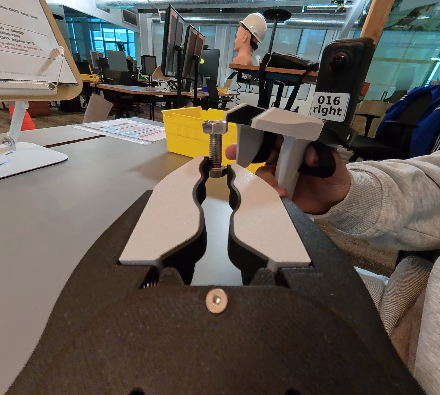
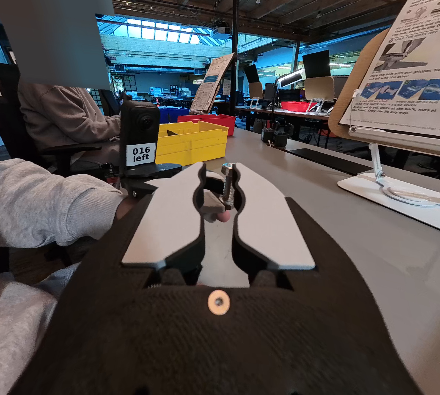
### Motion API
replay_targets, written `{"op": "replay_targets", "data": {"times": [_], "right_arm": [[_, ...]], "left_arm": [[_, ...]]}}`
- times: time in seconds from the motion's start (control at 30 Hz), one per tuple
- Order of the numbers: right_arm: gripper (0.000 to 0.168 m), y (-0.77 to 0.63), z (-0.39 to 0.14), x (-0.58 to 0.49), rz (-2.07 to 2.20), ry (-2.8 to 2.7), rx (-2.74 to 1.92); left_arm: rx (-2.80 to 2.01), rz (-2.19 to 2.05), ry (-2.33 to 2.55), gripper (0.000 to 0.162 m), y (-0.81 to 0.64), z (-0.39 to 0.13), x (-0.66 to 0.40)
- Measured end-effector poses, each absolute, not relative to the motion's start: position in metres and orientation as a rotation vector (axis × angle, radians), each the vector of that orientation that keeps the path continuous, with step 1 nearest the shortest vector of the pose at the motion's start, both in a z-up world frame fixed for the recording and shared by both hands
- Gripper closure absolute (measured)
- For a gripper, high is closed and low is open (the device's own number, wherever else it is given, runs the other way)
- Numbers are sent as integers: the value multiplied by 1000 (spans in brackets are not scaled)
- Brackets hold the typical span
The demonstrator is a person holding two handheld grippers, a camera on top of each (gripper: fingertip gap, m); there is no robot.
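Observation:
A steel bolt [image 1: 215, 145] stands upright above the grey table [image 1: 71, 205], head up. My left gripper [image 1: 216, 169] is shut on the nut [image 1: 217, 172] at the bolt's lower end. My right gripper [image 1: 240, 119] comes in from the right at the height of the bolt head [image 1: 214, 126]. In the right wrist view my right gripper [image 2: 219, 167] is open. The bolt head [image 2: 227, 167] sits between its tips, close against the right finger [image 2: 262, 217]. The nut [image 2: 229, 203] and the left gripper's fingertips [image 2: 209, 207] show lower down in the gap.
A yellow bin [image 1: 185, 136] stands just behind the bolt, with a red bin [image 2: 214, 119] beyond it. An instruction board on a white stand [image 2: 392, 74] stands on the table, and a laminated sheet [image 1: 123, 128] lies flat. A person [image 2: 66, 117] sits beside the table. Left and right tips are no more than a few centimetres apart.

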State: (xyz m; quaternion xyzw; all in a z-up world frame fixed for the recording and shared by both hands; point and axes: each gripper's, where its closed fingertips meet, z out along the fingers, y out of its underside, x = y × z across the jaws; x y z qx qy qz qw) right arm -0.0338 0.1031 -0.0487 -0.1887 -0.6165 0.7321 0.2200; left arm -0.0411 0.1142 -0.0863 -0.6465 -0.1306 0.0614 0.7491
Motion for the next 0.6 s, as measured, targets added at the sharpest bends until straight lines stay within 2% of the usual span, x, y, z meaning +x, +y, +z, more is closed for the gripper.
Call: {"op": "replay_targets", "data": {"times": [0.23, 0.5, 0.6], "right_arm": [[136, 104, -51, -39, 2008, -1692, -550], [145, 104, -48, -35, 2008, -1686, -528], [143, 108, -46, -38, 2009, -1660, -548]], "left_arm": [[-1423, 135, -272, 147, 116, -88, -39], [-1417, 126, -284, 146, 115, -87, -40], [-1420, 125, -279, 147, 115, -87, -39]]}}
